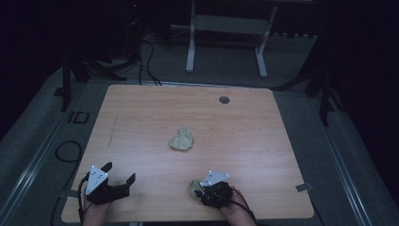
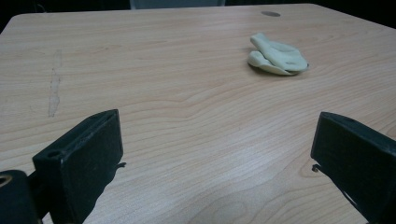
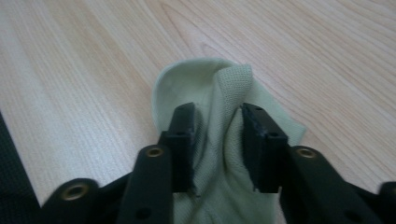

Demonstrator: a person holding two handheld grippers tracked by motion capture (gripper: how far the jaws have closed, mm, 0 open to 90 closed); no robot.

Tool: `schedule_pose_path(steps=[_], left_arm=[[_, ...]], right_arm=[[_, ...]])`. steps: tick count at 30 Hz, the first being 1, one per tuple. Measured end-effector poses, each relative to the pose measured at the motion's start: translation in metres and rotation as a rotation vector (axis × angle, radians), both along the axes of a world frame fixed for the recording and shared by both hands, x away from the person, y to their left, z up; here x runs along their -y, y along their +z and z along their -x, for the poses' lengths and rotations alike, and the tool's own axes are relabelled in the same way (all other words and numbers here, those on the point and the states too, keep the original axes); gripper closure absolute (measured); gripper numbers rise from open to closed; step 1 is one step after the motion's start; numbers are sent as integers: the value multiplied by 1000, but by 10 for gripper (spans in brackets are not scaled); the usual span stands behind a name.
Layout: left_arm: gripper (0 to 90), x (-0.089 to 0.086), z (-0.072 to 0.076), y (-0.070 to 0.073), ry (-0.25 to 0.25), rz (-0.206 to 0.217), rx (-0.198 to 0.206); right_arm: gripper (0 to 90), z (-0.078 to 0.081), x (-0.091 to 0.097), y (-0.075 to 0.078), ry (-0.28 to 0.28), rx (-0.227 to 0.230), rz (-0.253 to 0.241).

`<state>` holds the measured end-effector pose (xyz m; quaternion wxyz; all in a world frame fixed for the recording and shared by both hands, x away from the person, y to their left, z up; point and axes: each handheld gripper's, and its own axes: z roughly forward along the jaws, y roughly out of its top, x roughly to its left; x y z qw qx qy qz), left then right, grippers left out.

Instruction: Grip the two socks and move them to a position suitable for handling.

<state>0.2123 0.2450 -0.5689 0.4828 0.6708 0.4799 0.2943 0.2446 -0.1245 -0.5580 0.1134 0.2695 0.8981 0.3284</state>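
The right gripper (image 1: 201, 190) sits low at the near edge of the table (image 1: 244, 127), right of centre, tipped down onto a pale green cloth (image 3: 219, 116) that lies on the wood there. Its jaws stand narrowly apart with a raised fold of the cloth between them; whether the pads press on the fold or just flank it I cannot tell. A second cloth (image 1: 181, 140), the same pale green and crumpled into a small heap, lies in the middle of the table, well apart from both grippers. The left gripper (image 1: 119, 172) rests at the near left corner, jaws spread wide over bare wood, pointing toward the far right.
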Motion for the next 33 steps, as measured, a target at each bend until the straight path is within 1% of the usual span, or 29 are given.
schedule_pose_path(steps=[1, 4, 6, 8, 9, 10, 11, 12, 13, 14, 15, 16, 17, 18, 19, 20, 22, 23, 24, 25, 26, 28, 29, 30, 31, 33], left_arm=[[25, 0, 0, 0, 0, 1, 1], [25, 0, 0, 0, -2, -1, -2], [24, 1, 0, 0, -4, -7, -8], [24, 5, 1, 0, -27, -2, -10], [25, 9, 1, 1, -40, -22, -11], [25, 14, 1, 1, -56, -38, -11], [25, 20, 1, 2, -87, -35, -25], [42, 26, 2, 4, -116, -13, -50], [53, 33, 1, 5, -139, -1, -91], [55, 41, 1, 8, -168, 0, -124], [55, 50, 2, 10, -199, -12, -132], [55, 59, 4, 13, -219, -29, -138], [55, 67, 4, 15, -248, -16, -146], [56, 75, 4, 17, -288, 0, -163], [66, 83, 4, 18, -313, 3, -176], [69, 91, 4, 19, -334, 6, -174], [79, 106, 3, 20, -387, 2, -203], [114, 113, 3, 20, -420, 6, -211], [166, 120, 2, 19, -448, -6, -226], [175, 127, 0, 18, -467, -26, -239], [181, 132, -2, 16, -484, -33, -255], [309, 140, -6, 14, -499, -16, -286], [312, 144, -9, 13, -512, -15, -307], [327, 148, -12, 11, -522, -24, -326], [353, 152, -14, 10, -529, -34, -334], [367, 157, -20, 7, -540, -37, -363]], right_arm=[[576, 0, -1, 0, 3, -6, 0], [506, 2, -1, 3, 13, -4, 7], [491, 3, 0, 7, 11, -1, -15], [475, 2, 2, 13, 15, -4, -44], [475, 2, 3, 16, 15, -2, -53], [475, 1, 4, 19, 11, 10, -53], [476, -1, 6, 21, 9, 11, -52], [476, -2, 7, 23, 6, 15, -50], [483, -4, 9, 25, 2, 22, -48], [493, -5, 11, 26, 3, 22, -45], [494, -6, 12, 27, 6, 28, -38], [506, -6, 13, 29, 6, 38, -30], [514, -7, 14, 30, 8, 38, -27], [522, -7, 16, 31, 12, 40, -26], [548, -8, 17, 33, 9, 39, -26], [553, -9, 19, 34, 15, 37, -27], [568, -11, 20, 36, 17, 28, -33], [574, -11, 21, 36, 23, 17, -40], [578, -11, 21, 35, 32, 11, -43], [584, -11, 21, 35, 37, 5, -38], [588, -11, 20, 33, 45, 5, -33], [603, -12, 19, 31, 57, -3, -25], [605, -13, 19, 30, 63, -7, -23], [605, -15, 19, 29, 66, -13, -24], [606, -17, 19, 28, 68, -22, -22], [611, -21, 18, 27, 74, -34, -18]])
